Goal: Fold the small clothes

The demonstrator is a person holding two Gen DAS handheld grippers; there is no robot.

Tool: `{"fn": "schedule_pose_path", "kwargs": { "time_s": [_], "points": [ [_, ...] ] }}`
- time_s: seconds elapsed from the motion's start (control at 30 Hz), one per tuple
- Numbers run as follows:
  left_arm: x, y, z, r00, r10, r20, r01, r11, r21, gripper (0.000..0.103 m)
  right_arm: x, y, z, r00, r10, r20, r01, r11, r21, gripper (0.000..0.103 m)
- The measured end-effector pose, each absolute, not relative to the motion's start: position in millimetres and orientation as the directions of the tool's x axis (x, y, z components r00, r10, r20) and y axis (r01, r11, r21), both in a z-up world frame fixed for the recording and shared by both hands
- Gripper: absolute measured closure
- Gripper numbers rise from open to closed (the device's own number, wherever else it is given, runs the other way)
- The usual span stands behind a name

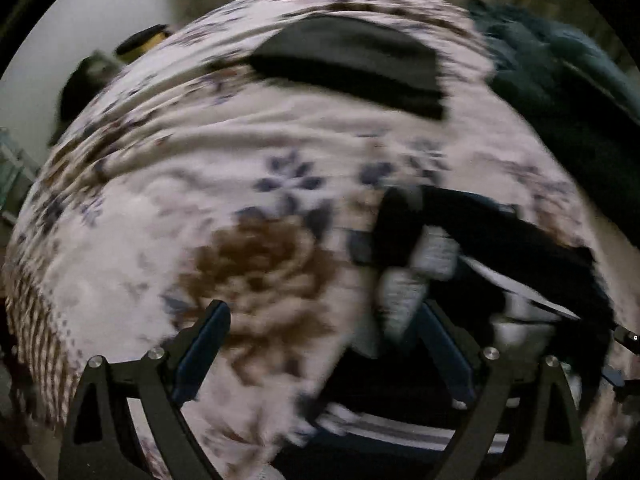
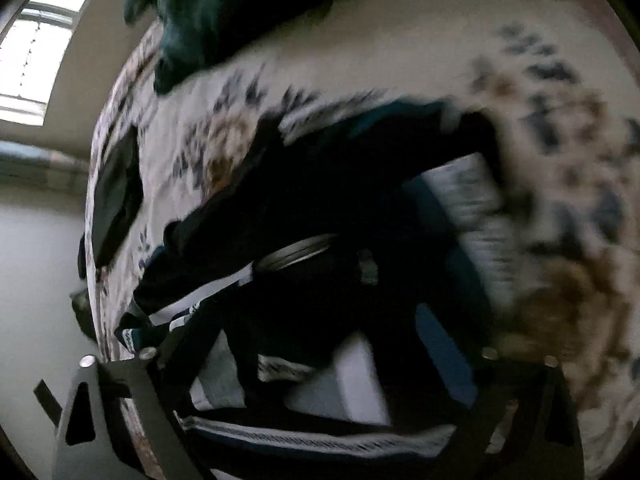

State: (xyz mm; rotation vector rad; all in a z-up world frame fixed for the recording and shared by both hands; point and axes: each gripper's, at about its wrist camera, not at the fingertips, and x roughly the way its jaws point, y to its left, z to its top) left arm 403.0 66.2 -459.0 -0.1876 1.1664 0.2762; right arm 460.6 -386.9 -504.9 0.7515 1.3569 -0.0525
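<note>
A heap of dark clothes with white striped trim point(image 1: 500, 248) lies on the floral bed sheet point(image 1: 200, 168). My left gripper point(image 1: 324, 320) hangs over the heap's left edge, jaws wide apart, with sheet and a little cloth between them and nothing gripped. The right wrist view is blurred. In it my right gripper point(image 2: 320, 332) points down into the same heap point(image 2: 320, 208), its fingers spread around dark fabric without pressing on it. A flat folded black garment point(image 1: 348, 64) rests farther up the bed, and shows in the right wrist view as well point(image 2: 116, 196).
A dark teal blanket point(image 1: 568, 92) is bunched at the bed's far right, as the right wrist view point(image 2: 224, 12) also shows. A black and yellow object point(image 1: 142, 40) sits beyond the bed's left edge. A bright window point(image 2: 36, 60) and a pale wall point(image 2: 36, 264) lie past the bed.
</note>
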Motion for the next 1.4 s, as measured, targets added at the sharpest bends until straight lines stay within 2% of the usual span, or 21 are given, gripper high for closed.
{"fn": "schedule_pose_path", "kwargs": {
  "time_s": [0.07,0.1,0.13,0.3,0.4,0.47,0.5,0.53,0.63,0.67,0.77,0.87,0.93,1.07,1.13,1.17,1.27,1.33,1.4],
  "points": [
    [406,74,-474,0.338,0.126,-0.933,-0.322,0.947,0.011,0.008,473,-363,-523,0.184,0.367,-0.912,0.425,0.807,0.41,0.045],
    [407,75,-481,0.329,0.122,-0.936,-0.325,0.946,0.009,0.008,476,-355,-528,0.155,0.343,-0.926,0.413,0.829,0.376,0.083],
    [410,76,-486,0.319,0.117,-0.94,-0.329,0.944,0.006,0.008,475,-350,-529,0.139,0.298,-0.944,0.404,0.854,0.329,0.095],
    [423,79,-490,0.32,0.071,-0.945,-0.337,0.94,-0.044,0.008,442,-372,-487,0.27,0.152,-0.951,0.424,0.867,0.26,0.096],
    [444,70,-493,0.33,0.04,-0.943,-0.301,0.952,-0.065,0.008,428,-390,-484,0.228,0.066,-0.971,0.426,0.891,0.16,0.096],
    [460,63,-497,0.329,0.041,-0.944,-0.269,0.962,-0.052,0.008,424,-396,-490,0.183,0.065,-0.981,0.412,0.901,0.136,0.095],
    [469,61,-500,0.326,0.039,-0.945,-0.258,0.965,-0.049,0.008,423,-398,-493,0.147,0.07,-0.987,0.405,0.906,0.125,0.089],
    [479,58,-504,0.32,0.033,-0.947,-0.241,0.969,-0.048,0.008,422,-400,-494,0.109,0.071,-0.992,0.399,0.91,0.109,0.077],
    [483,61,-498,0.319,0.039,-0.947,-0.254,0.966,-0.046,0.008,419,-392,-467,0.142,0.04,-0.989,0.37,0.925,0.09,0.059],
    [477,64,-494,0.332,0.032,-0.943,-0.264,0.963,-0.06,0.008,421,-385,-454,0.174,0.039,-0.984,0.358,0.928,0.1,0.057],
    [456,73,-488,0.337,0.057,-0.94,-0.311,0.949,-0.054,0.008,443,-341,-428,0.228,0.154,-0.961,0.241,0.948,0.209,0.053],
    [442,81,-503,0.294,0.033,-0.955,-0.358,0.931,-0.078,0.008,485,-257,-427,0.183,0.304,-0.935,0.016,0.95,0.312,0.053],
    [440,86,-517,0.26,0.027,-0.965,-0.387,0.919,-0.079,0.008,511,-205,-436,0.128,0.352,-0.927,-0.109,0.934,0.34,0.053],
    [443,93,-536,0.242,0.025,-0.97,-0.418,0.905,-0.081,0.008,554,-100,-474,0.007,0.366,-0.931,-0.349,0.873,0.341,0.053],
    [445,93,-545,0.227,0.033,-0.973,-0.41,0.91,-0.065,0.008,571,-68,-495,0.001,0.293,-0.956,-0.422,0.867,0.265,0.053],
    [446,92,-548,0.219,0.035,-0.975,-0.403,0.913,-0.057,0.008,581,-62,-500,0.054,0.233,-0.971,-0.422,0.887,0.189,0.054],
    [444,90,-551,0.221,0.035,-0.975,-0.391,0.919,-0.056,0.008,613,-88,-506,0.12,0.183,-0.976,-0.229,0.962,0.152,0.054],
    [443,90,-551,0.221,0.024,-0.975,-0.389,0.919,-0.066,0.008,629,-112,-503,0.151,0.17,-0.974,-0.095,0.983,0.157,0.054],
    [441,90,-549,0.226,0.015,-0.974,-0.394,0.916,-0.077,0.008,636,-125,-493,0.154,0.228,-0.961,-0.052,0.974,0.223,0.054]
  ]
}}
